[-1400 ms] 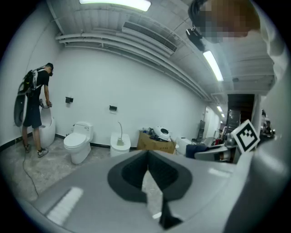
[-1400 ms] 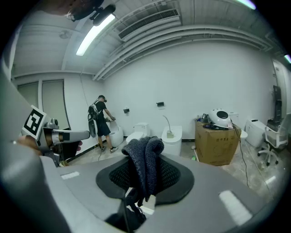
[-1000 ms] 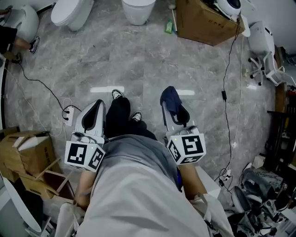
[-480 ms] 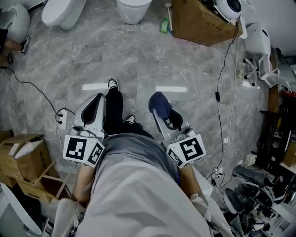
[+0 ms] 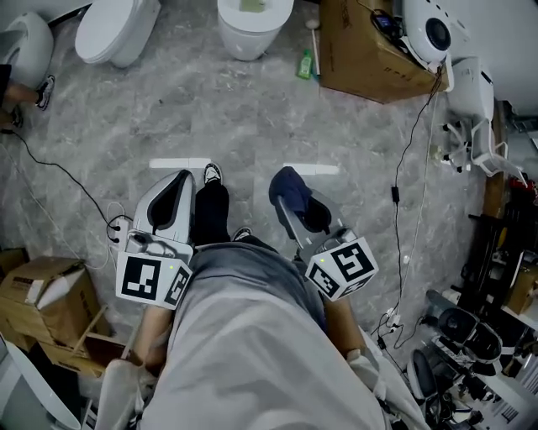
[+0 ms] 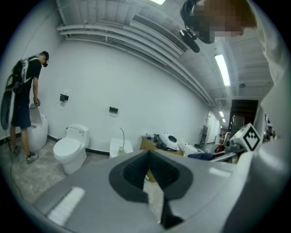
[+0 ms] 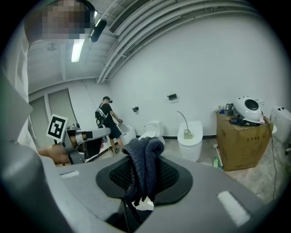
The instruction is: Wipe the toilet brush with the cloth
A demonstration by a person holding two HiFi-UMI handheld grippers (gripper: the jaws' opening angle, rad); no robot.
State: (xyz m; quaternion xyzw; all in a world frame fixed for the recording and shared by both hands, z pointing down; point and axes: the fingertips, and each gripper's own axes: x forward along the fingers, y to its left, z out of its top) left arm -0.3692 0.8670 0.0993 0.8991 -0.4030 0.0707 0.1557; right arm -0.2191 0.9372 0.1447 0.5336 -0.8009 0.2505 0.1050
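Observation:
My right gripper (image 5: 294,197) is shut on a dark blue knitted cloth (image 5: 290,186), which bunches up over the closed jaws (image 7: 143,159) in the right gripper view. My left gripper (image 5: 171,191) is held beside it, shut and with nothing in it; its tips (image 6: 148,157) show in the left gripper view. Both are held in front of my body above the marble floor. Far ahead, a toilet brush (image 7: 184,122) with a thin curved handle stands at the middle white toilet (image 5: 252,25), seen also as the brush (image 6: 122,135) in the left gripper view.
A second toilet (image 5: 113,32) stands at the far left, and a person (image 6: 25,98) bends over another fixture. A green bottle (image 5: 307,63) and a cardboard box (image 5: 370,42) sit to the right of the middle toilet. Cables (image 5: 408,168) cross the floor. More boxes (image 5: 42,290) are at my near left, and clutter (image 5: 471,327) is at my right.
I have stepped forward; my feet moved and the toilets and box shifted in the head view. Both grippers keep their hold and pose, the right one drifting slightly left.

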